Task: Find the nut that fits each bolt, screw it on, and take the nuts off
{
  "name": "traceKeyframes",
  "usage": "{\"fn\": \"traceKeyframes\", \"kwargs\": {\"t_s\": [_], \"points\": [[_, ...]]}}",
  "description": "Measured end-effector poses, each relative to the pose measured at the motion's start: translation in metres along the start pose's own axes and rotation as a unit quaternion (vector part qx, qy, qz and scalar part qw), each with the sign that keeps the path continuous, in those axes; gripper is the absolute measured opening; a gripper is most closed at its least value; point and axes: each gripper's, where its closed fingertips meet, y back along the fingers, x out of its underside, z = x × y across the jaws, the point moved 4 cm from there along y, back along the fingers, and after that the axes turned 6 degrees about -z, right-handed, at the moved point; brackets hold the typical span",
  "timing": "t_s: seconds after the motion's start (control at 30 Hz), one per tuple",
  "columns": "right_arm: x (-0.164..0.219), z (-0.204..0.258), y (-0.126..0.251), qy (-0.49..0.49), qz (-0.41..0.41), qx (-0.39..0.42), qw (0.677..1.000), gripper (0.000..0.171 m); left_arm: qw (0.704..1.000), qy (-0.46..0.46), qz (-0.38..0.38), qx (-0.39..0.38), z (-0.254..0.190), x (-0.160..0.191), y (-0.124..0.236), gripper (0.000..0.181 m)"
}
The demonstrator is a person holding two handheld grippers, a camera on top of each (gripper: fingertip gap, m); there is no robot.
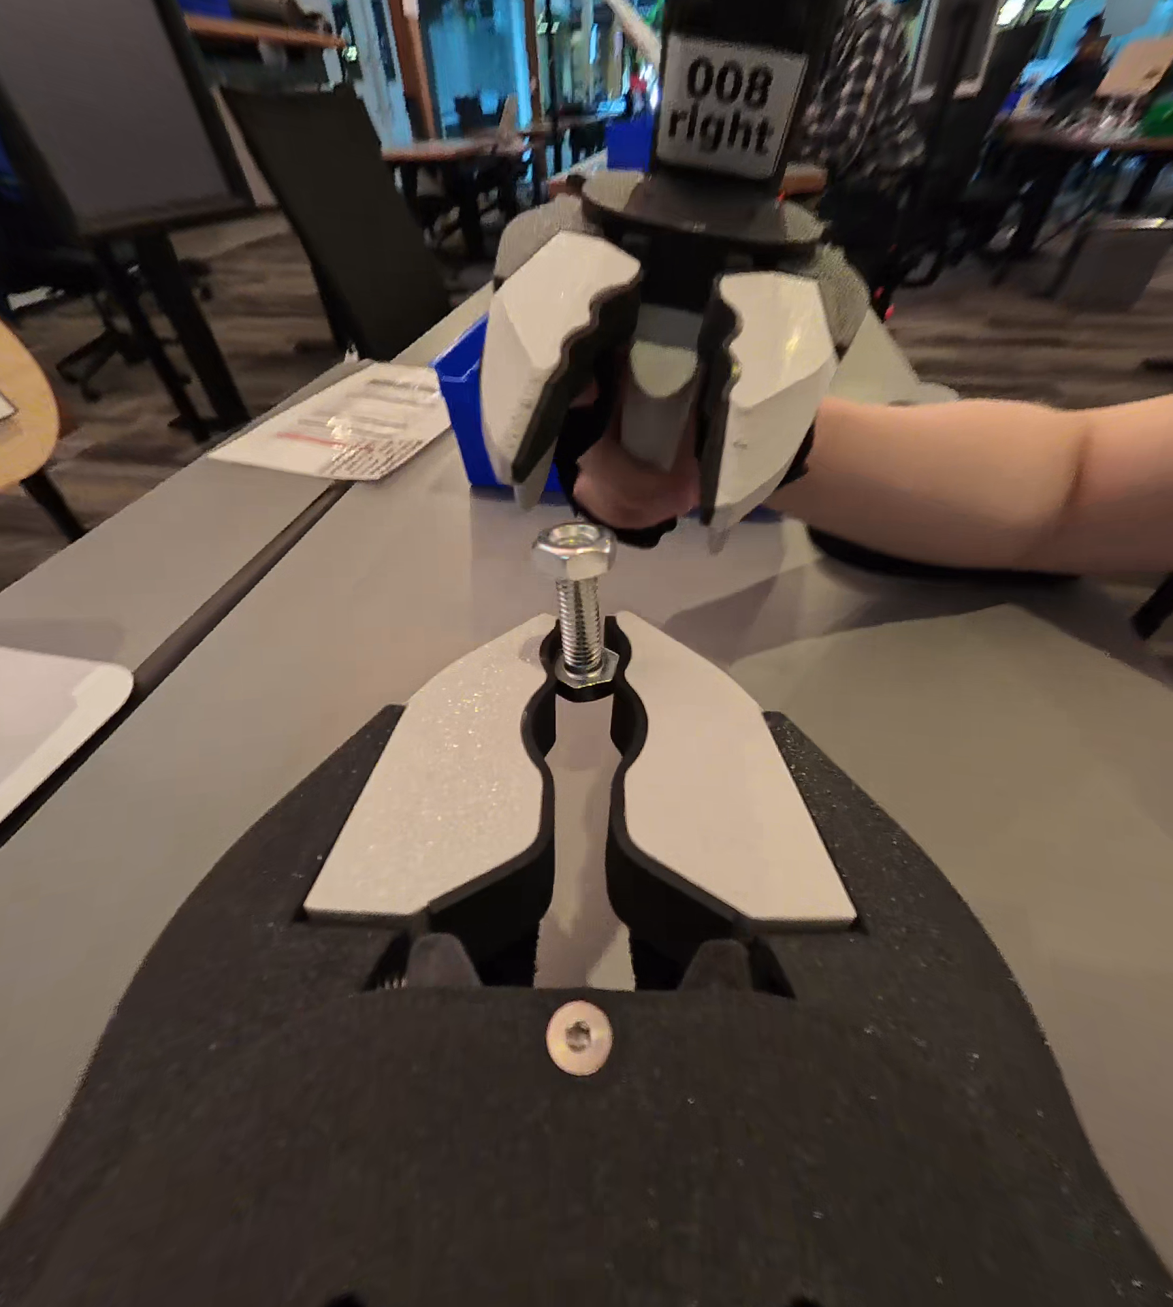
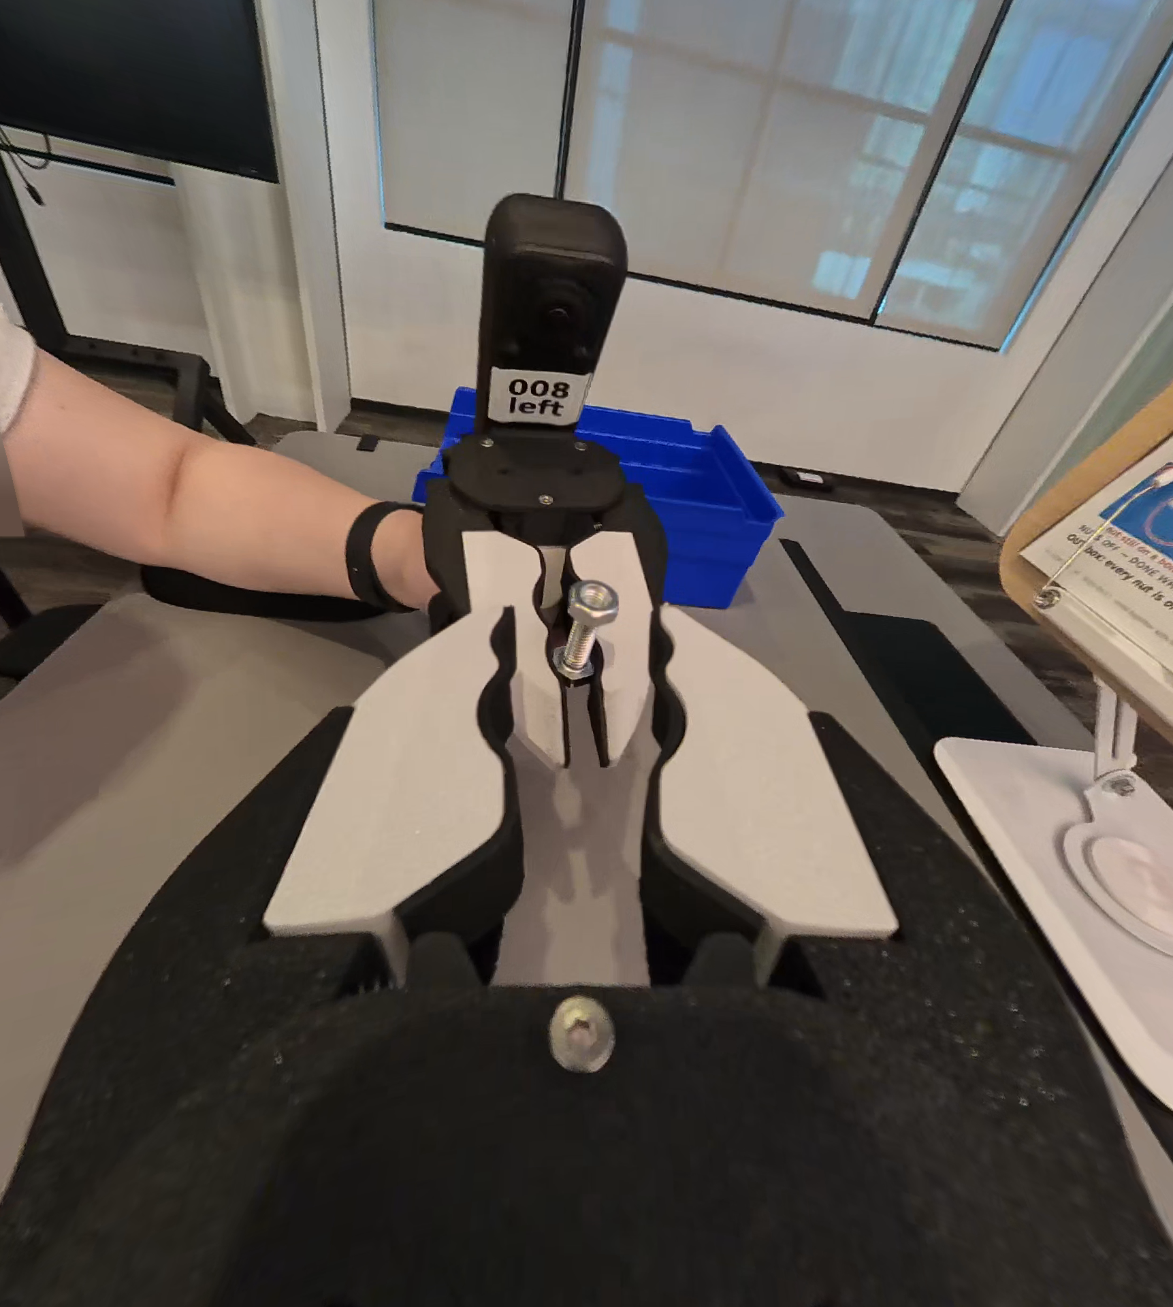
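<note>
1. Left gripper [image 1: 582, 668] was clamped narrow on the bolt [image 1: 575, 629]: its head was pinched between the fingertips and the threaded shank stood upright above them.
2. A silver hex nut [image 1: 573, 555] sat at the top end of the shank, at 12 o'clock from the clamp.
3. Right gripper [image 2: 580, 696] was spread wide and held nothing. In the left wrist view it hung at 12 o'clock, above and beyond the nut, not touching it.
4. In the right wrist view, bolt and nut stood between its parted fingers [image 2: 428, 735].
5. A blue bin [image 2: 696, 509] sat behind on the grey table [image 1: 385, 636]; a white stand [image 2: 1064, 849] was at 3 o'clock.
</note>
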Motion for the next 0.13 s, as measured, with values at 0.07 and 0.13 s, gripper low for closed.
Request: {"fn": "traceKeyframes", "kwargs": {"t_s": [0.07, 0.13], "points": [[-0.001, 0.0036, -0.0044, 0.013, -0.001, 0.004, 1.0, 0.036, 1.0, 0.004, -0.012, 0.014, -0.0036, -0.0033, 0.0002, 0.01], [-0.0031, 0.008, -0.009, 0.02, -0.004, 0.003, 1.0, 0.038, 1.0, 0.002, -0.022, 0.019, -0.0063, -0.0061, 0.0003, 0.01]]}}
